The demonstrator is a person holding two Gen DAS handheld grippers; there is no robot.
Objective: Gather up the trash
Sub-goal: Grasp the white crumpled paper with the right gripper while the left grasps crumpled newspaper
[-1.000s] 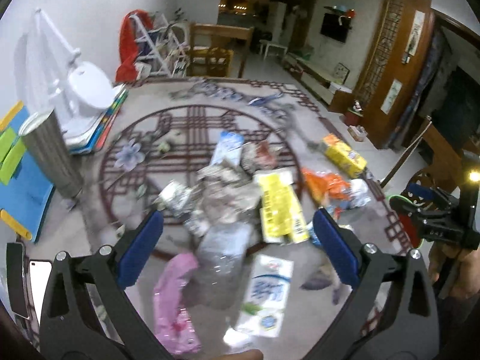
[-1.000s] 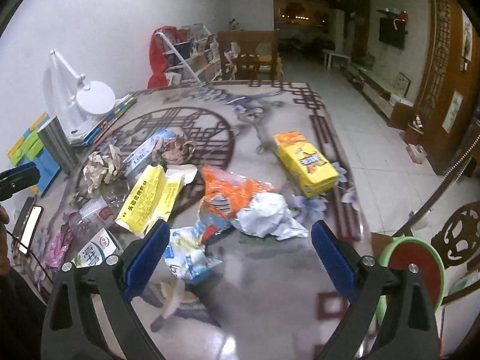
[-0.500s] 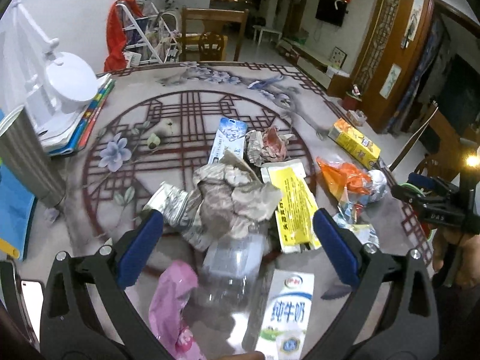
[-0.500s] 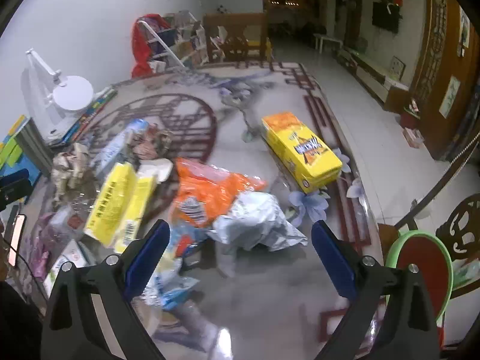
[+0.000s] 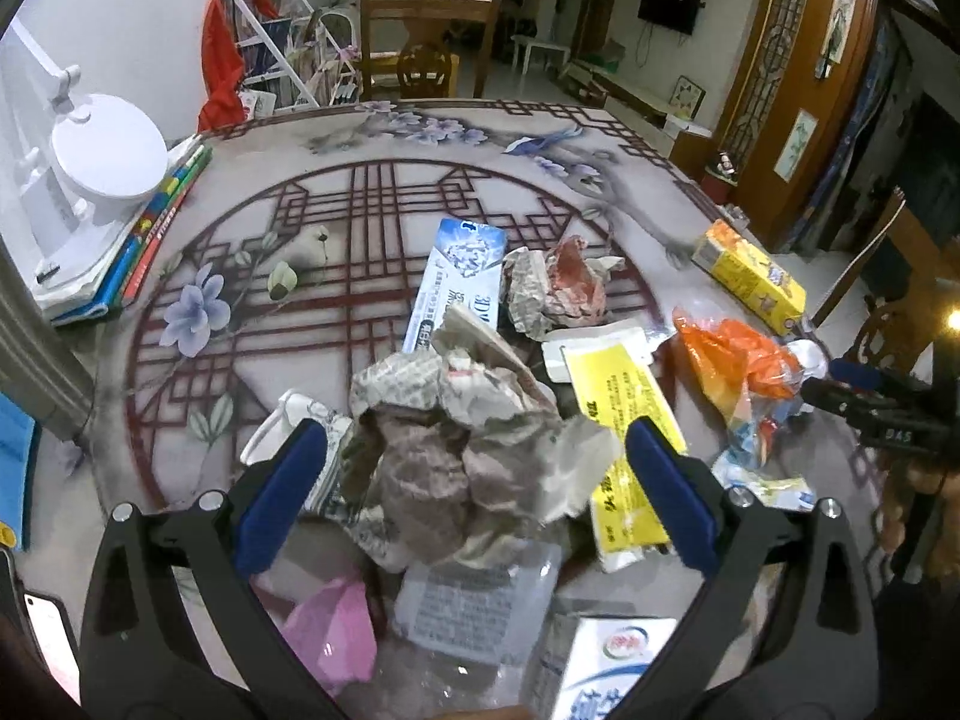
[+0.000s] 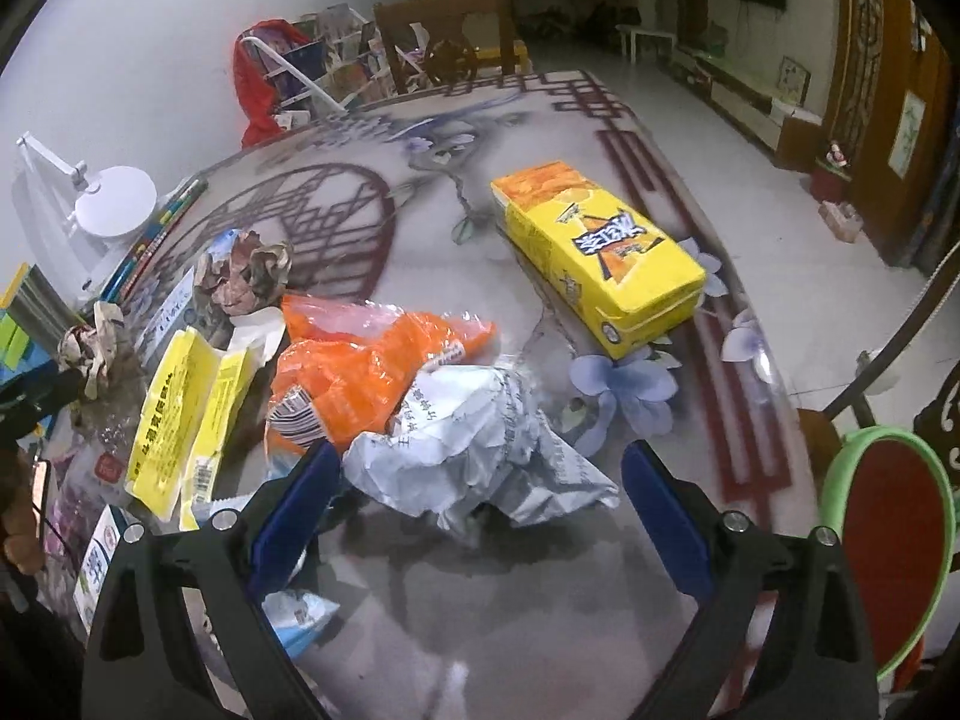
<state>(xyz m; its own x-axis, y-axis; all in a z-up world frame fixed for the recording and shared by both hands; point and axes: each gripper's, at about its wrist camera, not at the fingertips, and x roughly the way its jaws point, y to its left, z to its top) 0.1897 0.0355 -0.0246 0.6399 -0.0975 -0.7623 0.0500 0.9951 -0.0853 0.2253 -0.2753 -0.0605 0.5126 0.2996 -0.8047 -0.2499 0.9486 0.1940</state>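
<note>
Trash lies scattered on a patterned table (image 5: 372,138). My left gripper (image 5: 477,480) is open, its blue pads either side of a big crumpled newspaper ball (image 5: 462,456). Near it lie a yellow packet (image 5: 624,420), a clear plastic bag (image 5: 474,606), a pink bag (image 5: 333,630) and a milk carton (image 5: 606,666). My right gripper (image 6: 480,504) is open around a crumpled white wrapper (image 6: 474,450). An orange bag (image 6: 372,372) lies just beyond it, a yellow snack box (image 6: 600,258) farther right.
A white desk lamp (image 5: 102,162) stands on books (image 5: 156,228) at the left edge. A metal cylinder (image 5: 30,360) stands near left. A green-rimmed red bin (image 6: 888,546) sits below the table's right edge. A chair (image 5: 426,54) stands at the far side.
Both grippers moved forward and down toward the table. The left now frames the newspaper ball, the right frames the white wrapper. Both stayed open.
</note>
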